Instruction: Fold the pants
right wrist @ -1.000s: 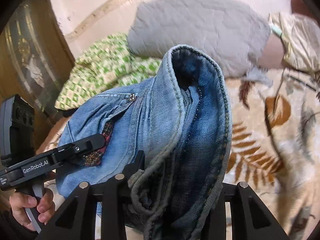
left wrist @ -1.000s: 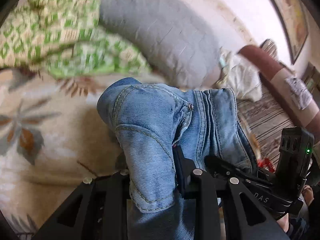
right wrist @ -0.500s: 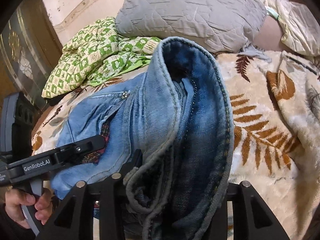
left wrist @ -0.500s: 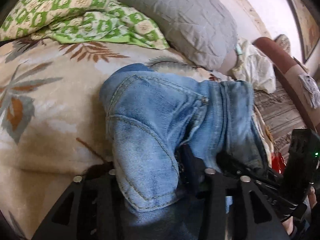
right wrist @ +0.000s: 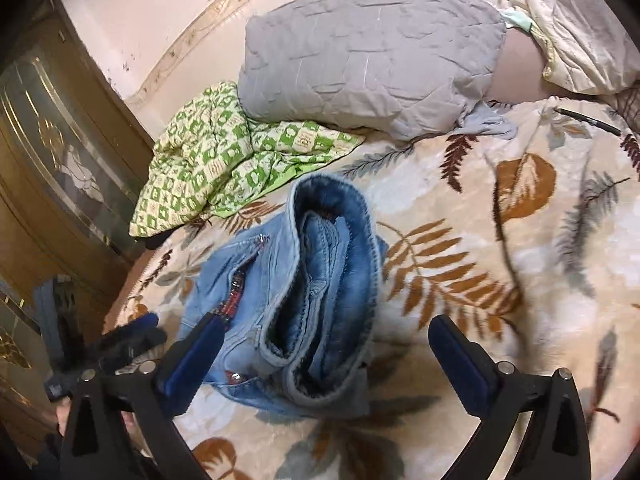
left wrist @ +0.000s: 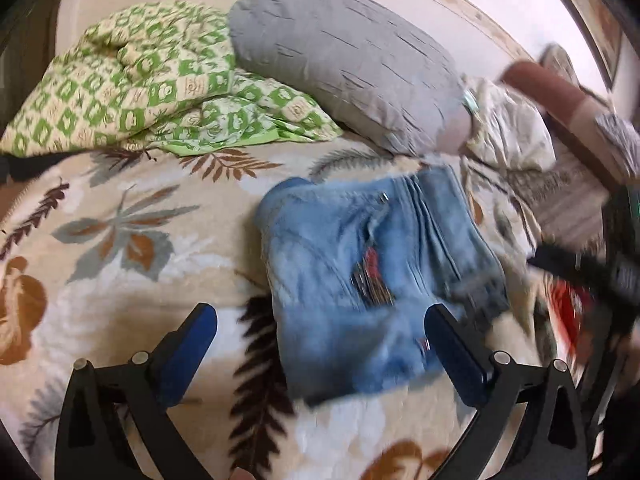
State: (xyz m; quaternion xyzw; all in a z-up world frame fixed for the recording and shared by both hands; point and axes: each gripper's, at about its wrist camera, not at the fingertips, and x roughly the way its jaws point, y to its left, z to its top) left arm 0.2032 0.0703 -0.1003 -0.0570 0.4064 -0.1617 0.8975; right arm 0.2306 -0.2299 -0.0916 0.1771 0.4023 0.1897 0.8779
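Observation:
The light blue jeans (left wrist: 360, 280) lie in a folded bundle on the leaf-patterned blanket (left wrist: 120, 248). My left gripper (left wrist: 320, 320) is open and empty, its fingers wide apart just in front of the bundle. In the right wrist view the jeans (right wrist: 296, 304) show their stacked folded edges. My right gripper (right wrist: 324, 332) is open and empty, with its left finger (right wrist: 192, 360) over the bundle's near corner. The left gripper (right wrist: 132, 336) shows blurred at the left there.
A grey quilted pillow (left wrist: 352, 60) and a green-checked quilt (left wrist: 152, 80) lie behind the jeans. A cream bundle (right wrist: 572, 32) sits at the far right. A wooden cabinet (right wrist: 48, 184) stands to the left of the bed. A pen (right wrist: 588, 120) lies on the blanket.
Both grippers were shut on the folded jeans, holding them up. Now both are open and drawn back, and the jeans lie on the blanket.

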